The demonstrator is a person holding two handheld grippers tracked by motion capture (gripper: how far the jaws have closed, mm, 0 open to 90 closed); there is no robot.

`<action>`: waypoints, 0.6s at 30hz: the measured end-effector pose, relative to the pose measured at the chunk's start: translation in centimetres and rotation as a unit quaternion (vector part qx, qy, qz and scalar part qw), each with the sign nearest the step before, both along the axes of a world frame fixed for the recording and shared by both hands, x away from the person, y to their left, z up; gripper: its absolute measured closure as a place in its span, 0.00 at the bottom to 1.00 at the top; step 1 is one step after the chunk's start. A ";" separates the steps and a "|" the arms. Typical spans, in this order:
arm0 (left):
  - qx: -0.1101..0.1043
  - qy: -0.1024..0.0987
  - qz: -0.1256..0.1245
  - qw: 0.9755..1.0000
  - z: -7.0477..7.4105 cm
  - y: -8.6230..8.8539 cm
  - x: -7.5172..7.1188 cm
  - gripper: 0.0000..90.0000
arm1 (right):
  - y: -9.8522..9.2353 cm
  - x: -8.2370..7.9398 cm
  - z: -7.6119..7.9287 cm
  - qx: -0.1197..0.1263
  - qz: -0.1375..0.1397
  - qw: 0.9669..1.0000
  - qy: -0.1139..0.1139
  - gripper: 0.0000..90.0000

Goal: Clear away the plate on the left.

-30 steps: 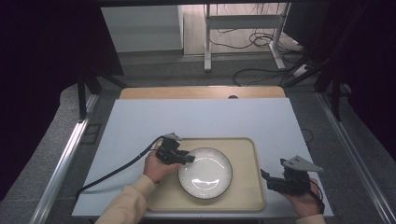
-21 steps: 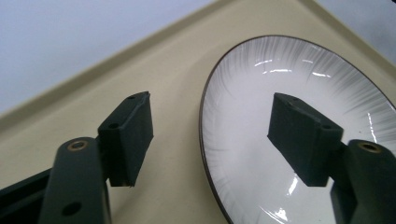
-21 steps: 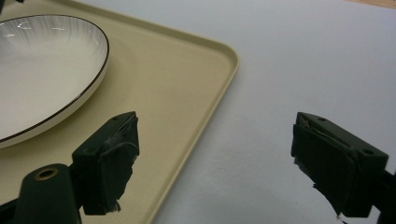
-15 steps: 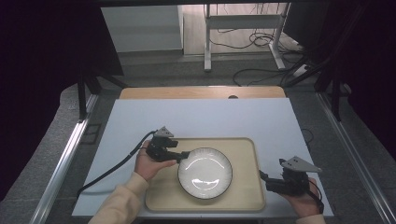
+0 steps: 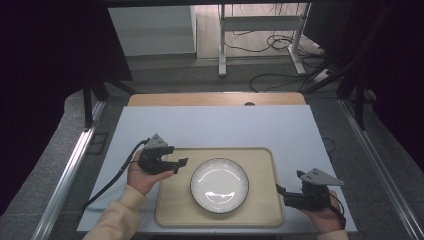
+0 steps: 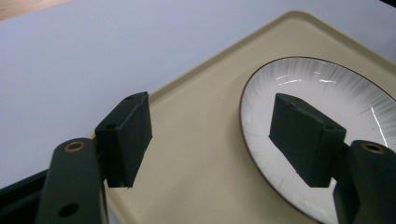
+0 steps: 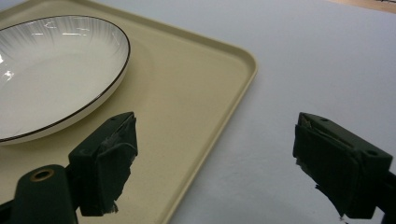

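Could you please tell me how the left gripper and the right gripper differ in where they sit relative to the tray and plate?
The left gripper sits at the tray's left edge, level with the plate; the right gripper sits at the tray's right edge, nearer the front corner. In its own view the left gripper frames the plate's rim and bare tray; the right gripper straddles the tray's edge, one jaw over tray, one over table. Both are open and empty.

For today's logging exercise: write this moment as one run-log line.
left hand-held gripper: open, at tray | right hand-held gripper: open | plate: on tray
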State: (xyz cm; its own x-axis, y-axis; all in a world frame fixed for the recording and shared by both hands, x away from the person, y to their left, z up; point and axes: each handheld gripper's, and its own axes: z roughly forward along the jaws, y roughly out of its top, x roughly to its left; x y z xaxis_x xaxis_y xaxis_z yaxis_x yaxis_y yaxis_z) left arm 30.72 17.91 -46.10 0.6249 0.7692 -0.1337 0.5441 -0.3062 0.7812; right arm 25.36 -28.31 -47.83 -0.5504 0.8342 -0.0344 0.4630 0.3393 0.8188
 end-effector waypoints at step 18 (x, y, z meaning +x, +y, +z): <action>0.025 0.000 0.054 0.998 -1.3 7.4 -4.6 0.19 | 0.1 0.0 0.0 -0.004 0.004 1.000 -0.001 0.16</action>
